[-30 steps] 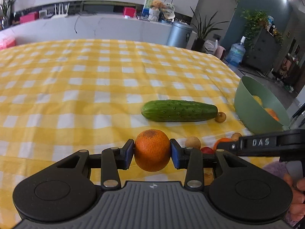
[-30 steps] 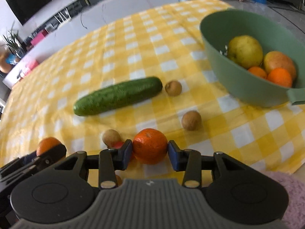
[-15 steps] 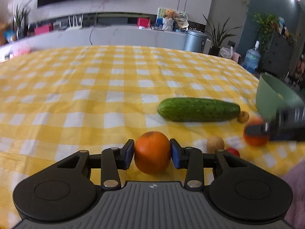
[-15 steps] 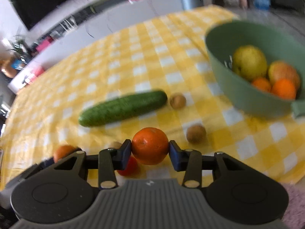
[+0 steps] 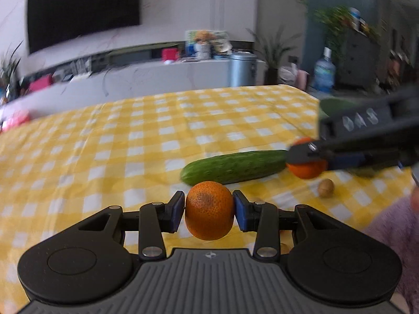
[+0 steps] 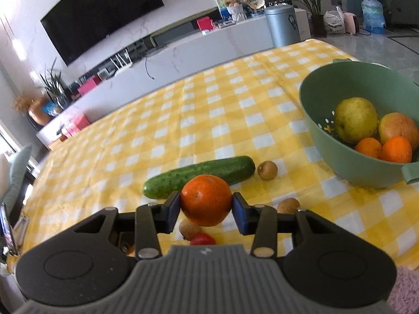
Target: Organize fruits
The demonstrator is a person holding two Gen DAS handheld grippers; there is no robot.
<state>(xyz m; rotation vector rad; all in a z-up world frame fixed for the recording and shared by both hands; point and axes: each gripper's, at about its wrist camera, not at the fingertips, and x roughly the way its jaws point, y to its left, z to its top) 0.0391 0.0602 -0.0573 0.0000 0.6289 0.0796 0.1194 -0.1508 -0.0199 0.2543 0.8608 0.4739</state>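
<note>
My left gripper [image 5: 209, 210] is shut on a speckled orange [image 5: 209, 217] held above the yellow checked tablecloth [image 5: 146, 141]. My right gripper [image 6: 206, 208] is shut on a bright orange [image 6: 206, 198]; that gripper and its orange also show at the right of the left wrist view [image 5: 306, 168]. A green cucumber [image 6: 199, 176] lies on the cloth just beyond both grippers. The green bowl [image 6: 340, 157] at the right holds a yellow pear, an apple and two oranges.
Small brown round fruits [image 6: 267, 170] lie near the cucumber, one by the bowl side [image 6: 288, 205] and one under the right gripper [image 6: 187, 231], next to a red fruit [image 6: 203, 240]. A white counter and a TV stand behind the table.
Both grippers have lifted with their oranges, so the views tilt up towards the room. The right gripper has moved up and forward, towards the cucumber's end.
</note>
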